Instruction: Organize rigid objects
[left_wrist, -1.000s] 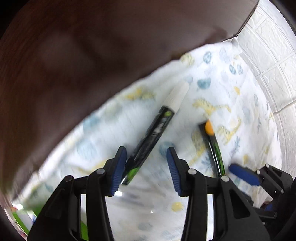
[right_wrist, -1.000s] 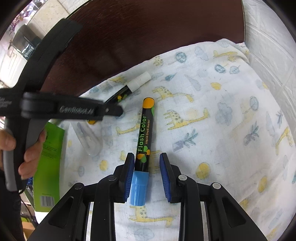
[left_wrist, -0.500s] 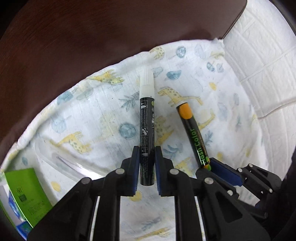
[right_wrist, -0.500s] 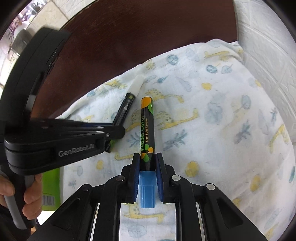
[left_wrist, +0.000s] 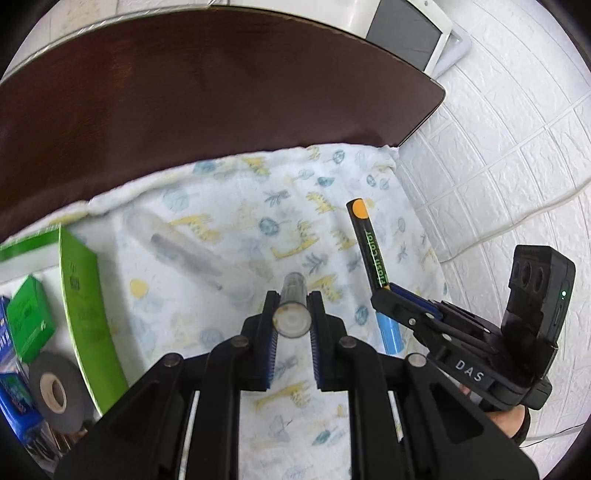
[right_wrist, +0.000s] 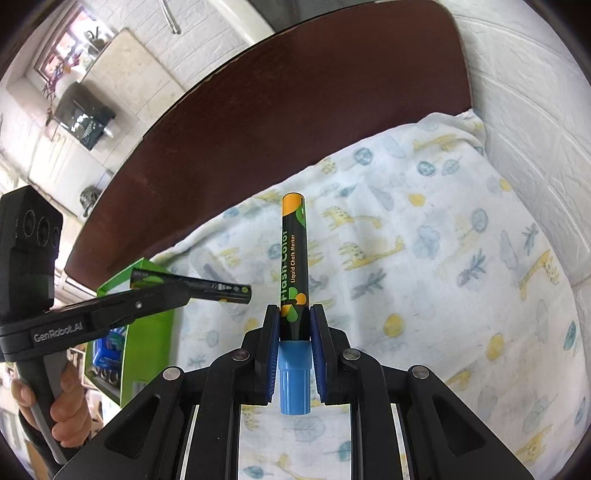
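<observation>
Black pads of our left gripper (left_wrist: 291, 317) clamped the white-capped marker (left_wrist: 291, 314) end-on, lifted off the cloth (left_wrist: 229, 206), probably for sorting. Right view: right gripper (right_wrist: 293, 325) pinched the orange marker (right_wrist: 293, 258) pointing 12 o'clock; only here its label and the person's hand (right_wrist: 55, 402) at 8 o'clock showed.

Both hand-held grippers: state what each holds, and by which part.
Left hand-held gripper clamps a black marker near one end. Right hand-held gripper clamps the orange-tipped chalk marker just above its blue cap.

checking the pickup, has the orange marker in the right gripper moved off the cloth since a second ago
Yes. The orange marker, clamped in the right gripper, has risen off the giraffe cloth where it lay.
</observation>
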